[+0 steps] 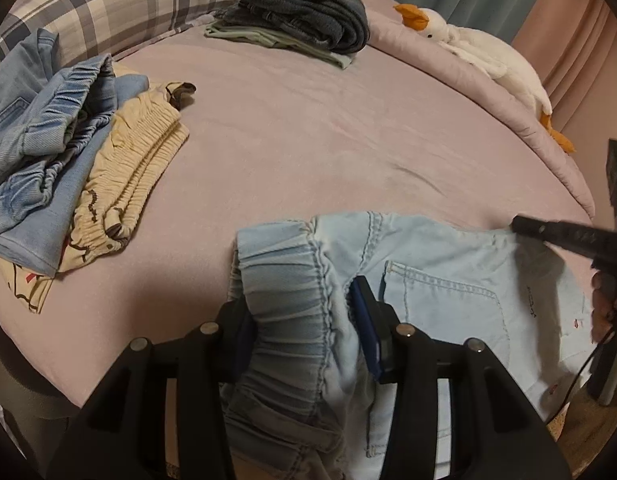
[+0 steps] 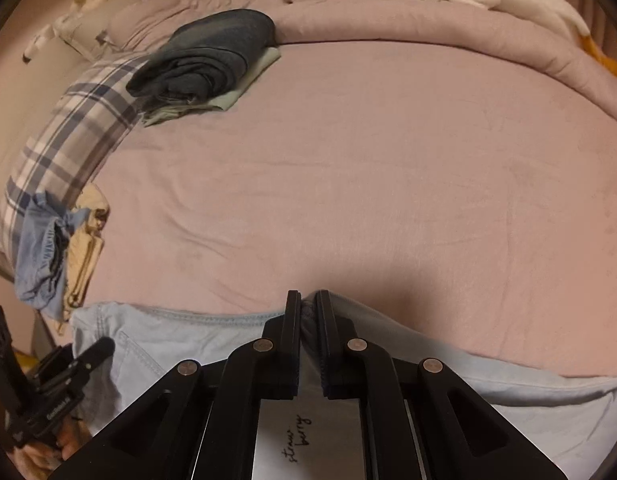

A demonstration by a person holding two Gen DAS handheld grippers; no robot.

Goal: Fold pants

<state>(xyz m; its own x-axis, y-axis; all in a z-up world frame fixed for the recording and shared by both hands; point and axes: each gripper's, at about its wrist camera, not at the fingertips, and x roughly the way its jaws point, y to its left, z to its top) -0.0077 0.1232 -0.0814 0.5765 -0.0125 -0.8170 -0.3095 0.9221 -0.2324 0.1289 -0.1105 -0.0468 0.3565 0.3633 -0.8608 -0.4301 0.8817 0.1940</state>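
Note:
Light blue denim pants (image 1: pixel 448 280) lie at the near edge of the pink bed, back pocket up. My left gripper (image 1: pixel 300 316) is shut on the pants' gathered elastic waistband (image 1: pixel 284 280). In the right wrist view the pants (image 2: pixel 180 336) stretch across the near bed edge. My right gripper (image 2: pixel 307 304) is shut on a pinched fold of the pants' far edge. The right gripper's tip shows in the left wrist view (image 1: pixel 548 230), and the left gripper in the right wrist view (image 2: pixel 80 360).
A pile of unfolded blue denim and cream clothes (image 1: pixel 68 160) lies at the left. A folded stack of dark and green clothes (image 1: pixel 300 12) sits at the back. A plaid pillow (image 1: pixel 108 4), a rolled quilt (image 2: pixel 428 24) and a plush goose (image 1: pixel 480 52) border the pink sheet (image 1: pixel 308 140).

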